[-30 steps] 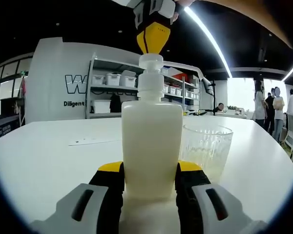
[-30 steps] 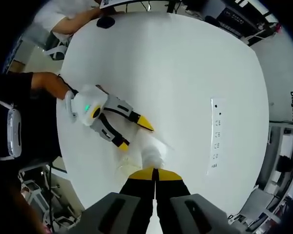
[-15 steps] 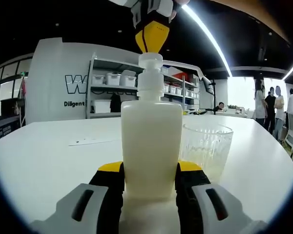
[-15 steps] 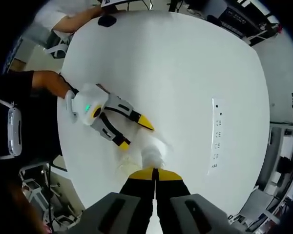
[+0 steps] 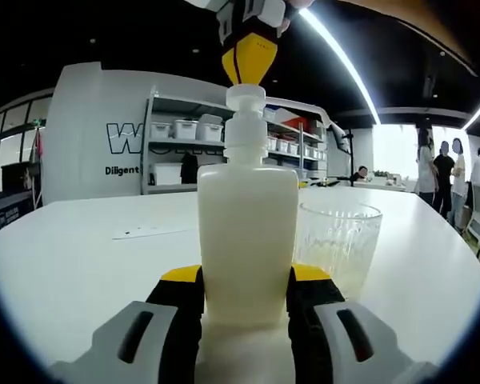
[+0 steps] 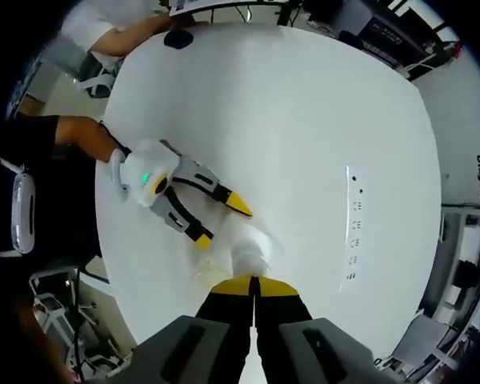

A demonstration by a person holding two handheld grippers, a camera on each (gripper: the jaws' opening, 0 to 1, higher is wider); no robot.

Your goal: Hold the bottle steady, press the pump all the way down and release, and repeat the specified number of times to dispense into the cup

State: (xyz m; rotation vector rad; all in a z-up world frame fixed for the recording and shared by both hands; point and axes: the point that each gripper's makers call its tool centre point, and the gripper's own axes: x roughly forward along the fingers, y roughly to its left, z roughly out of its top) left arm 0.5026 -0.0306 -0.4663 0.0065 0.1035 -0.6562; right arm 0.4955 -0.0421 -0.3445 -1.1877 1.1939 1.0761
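A cream-white pump bottle [image 5: 248,232] stands on the white table [image 5: 64,256], and my left gripper [image 5: 246,276] is shut on its lower body. A clear ribbed glass cup [image 5: 338,240] stands just right of the bottle. From above, my right gripper [image 5: 250,62] comes down with its yellow tips together on the pump head [image 5: 246,98]. In the right gripper view, looking straight down, my right gripper [image 6: 254,282] is shut over the pump head [image 6: 249,256]. There the left gripper [image 6: 221,222] reaches in from the left, held by a hand.
A flat white power strip [image 6: 354,232] lies on the round table [image 6: 288,120], and a small black object [image 6: 176,38] sits at its far edge beside a person's sleeve [image 6: 116,28]. Shelves with white bins [image 5: 184,140] stand behind; people [image 5: 444,176] stand far right.
The pump head and the right gripper's tips have risen slightly. The bottle, the cup and the left gripper have stayed in place.
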